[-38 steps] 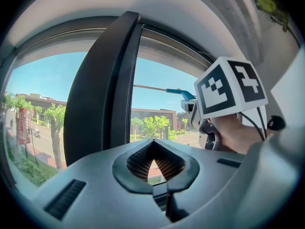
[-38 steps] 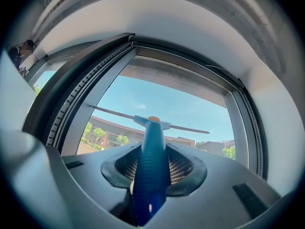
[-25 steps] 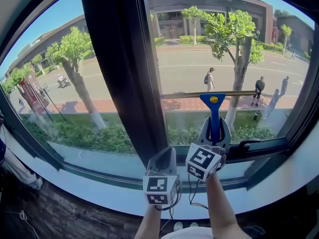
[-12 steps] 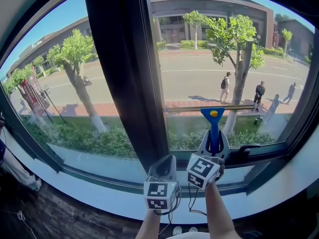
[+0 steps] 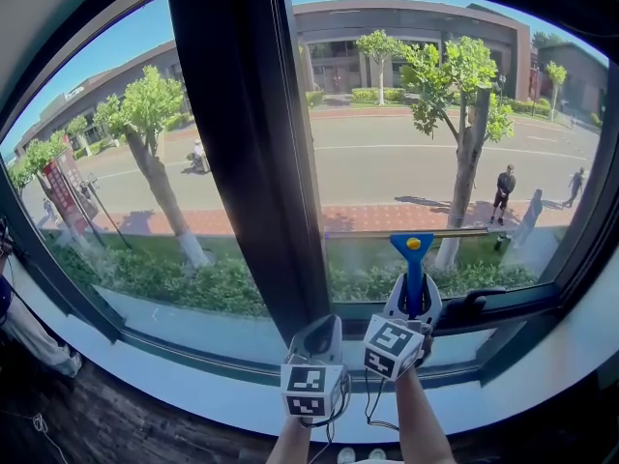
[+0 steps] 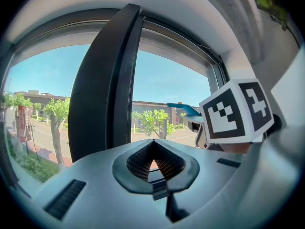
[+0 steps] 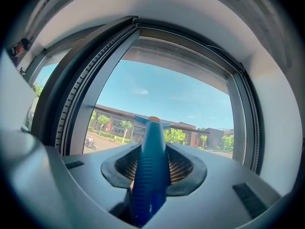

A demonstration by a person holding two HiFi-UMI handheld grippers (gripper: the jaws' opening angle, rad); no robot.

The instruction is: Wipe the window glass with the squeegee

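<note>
A blue-handled squeegee (image 5: 414,267) stands upright against the right window pane (image 5: 406,133), its thin blade (image 5: 455,230) lying level across the low part of the glass. My right gripper (image 5: 414,305) is shut on the handle's lower end, and the right gripper view shows the squeegee handle (image 7: 150,166) running up between the jaws. My left gripper (image 5: 317,341) hangs lower and to the left, in front of the dark centre post (image 5: 242,143), shut with nothing in it. In the left gripper view, the squeegee (image 6: 183,109) shows at the right.
A black window handle (image 5: 474,305) sits on the lower frame just right of the squeegee. The white sill (image 5: 193,380) runs below the glass. The left pane (image 5: 126,162) lies beyond the centre post. Outside are a street, trees and walkers.
The squeegee blade has slid down the right pane toward the lower frame, with my right gripper following. The left gripper has stayed low beside it.
</note>
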